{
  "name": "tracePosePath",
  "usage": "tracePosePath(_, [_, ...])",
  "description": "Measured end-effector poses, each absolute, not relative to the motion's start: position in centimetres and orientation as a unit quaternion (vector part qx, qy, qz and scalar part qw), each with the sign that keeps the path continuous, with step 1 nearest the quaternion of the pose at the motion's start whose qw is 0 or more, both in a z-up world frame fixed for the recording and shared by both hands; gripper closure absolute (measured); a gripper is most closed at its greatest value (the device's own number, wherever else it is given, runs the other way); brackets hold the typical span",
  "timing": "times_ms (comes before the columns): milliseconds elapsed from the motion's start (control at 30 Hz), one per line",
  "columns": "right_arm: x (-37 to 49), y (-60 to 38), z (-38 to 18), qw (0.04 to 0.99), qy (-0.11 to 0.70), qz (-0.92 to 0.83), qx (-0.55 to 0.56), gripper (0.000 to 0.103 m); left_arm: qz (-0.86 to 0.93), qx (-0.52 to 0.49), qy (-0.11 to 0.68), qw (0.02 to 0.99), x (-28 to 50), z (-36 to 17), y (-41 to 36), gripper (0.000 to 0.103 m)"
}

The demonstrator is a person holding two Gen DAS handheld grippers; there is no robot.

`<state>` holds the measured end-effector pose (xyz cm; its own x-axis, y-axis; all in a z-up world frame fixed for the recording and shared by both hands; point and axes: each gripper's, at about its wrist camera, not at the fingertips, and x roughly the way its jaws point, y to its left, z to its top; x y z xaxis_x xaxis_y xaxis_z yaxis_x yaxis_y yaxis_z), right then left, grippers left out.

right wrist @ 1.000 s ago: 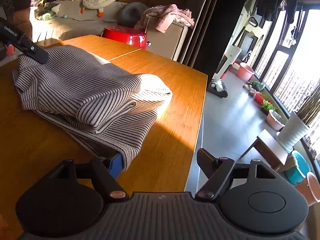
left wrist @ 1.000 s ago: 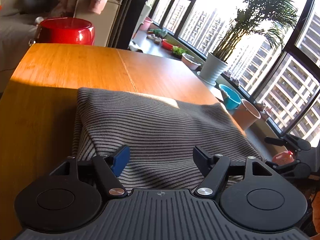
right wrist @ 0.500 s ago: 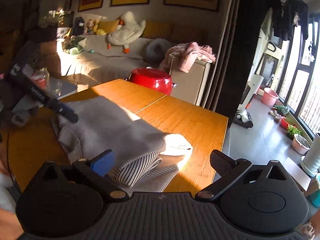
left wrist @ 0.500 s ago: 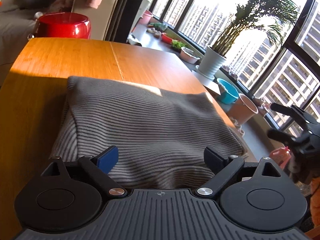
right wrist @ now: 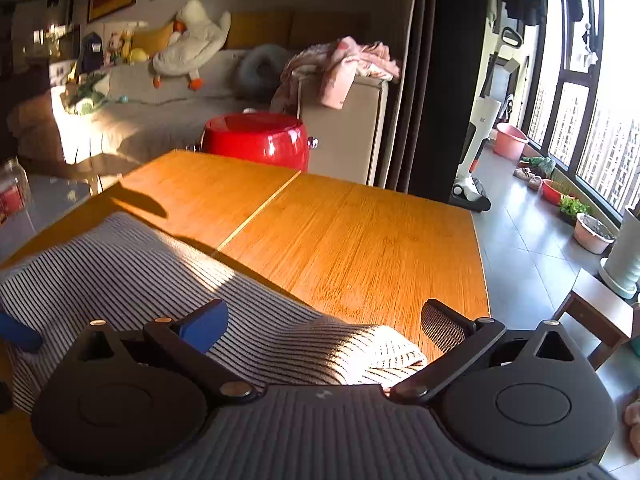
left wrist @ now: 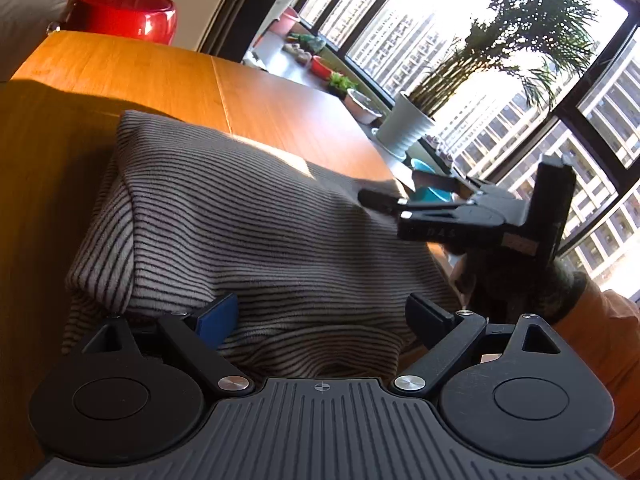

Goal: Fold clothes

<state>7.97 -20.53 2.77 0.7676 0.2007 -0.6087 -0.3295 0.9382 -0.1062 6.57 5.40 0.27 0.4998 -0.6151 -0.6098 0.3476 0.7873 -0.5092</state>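
Sweater (left wrist: 256, 236): folded bundle on bench (right wrist: 360, 236).
Left gripper (left wrist: 320, 316): fingers spread, holding nothing.
Right gripper (right wrist: 324, 322): fingers spread, holding nothing.
Tip: probably press the layers flat and square the edges.

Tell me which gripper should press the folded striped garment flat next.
Probably the left gripper: it sits open, centred over the striped garment. The right gripper, also open, is at the garment's corner near the table edge.

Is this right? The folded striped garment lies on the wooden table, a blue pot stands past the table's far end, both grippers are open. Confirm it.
One thing is wrong: the pot is red, not blue, as the right wrist view shows. The striped garment does lie folded on the table, and the left gripper and right gripper are open.
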Motion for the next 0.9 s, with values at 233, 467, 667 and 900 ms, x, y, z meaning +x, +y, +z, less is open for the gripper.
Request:
tracePosePath(233, [6.9, -21.6, 0.9, 0.929, 0.347, 0.114, -0.057, 0.0, -0.252, -0.176, 0.39, 0.868, 10.5, -0.2, 6.4, 0.013])
tracePosePath(467, [2.6, -20.5, 0.6, 0.917, 0.371, 0.143, -0.022, 0.0, -0.24, -0.165, 0.369, 0.883, 13.7, -0.4, 5.8, 0.013])
tracePosePath(667, [-0.3, -17.3, 0.1, 0.908, 0.375, 0.187, -0.005, 0.0, -0.234, -0.146, 0.356, 0.893, 14.1, -0.3, 5.9, 0.01])
tracePosePath(900, [-1.5, -15.4, 0.8, 0.899, 0.396, 0.188, 0.016, 0.0, -0.22, -0.149, 0.352, 0.898, 13.8, 0.0, 7.1, 0.01])
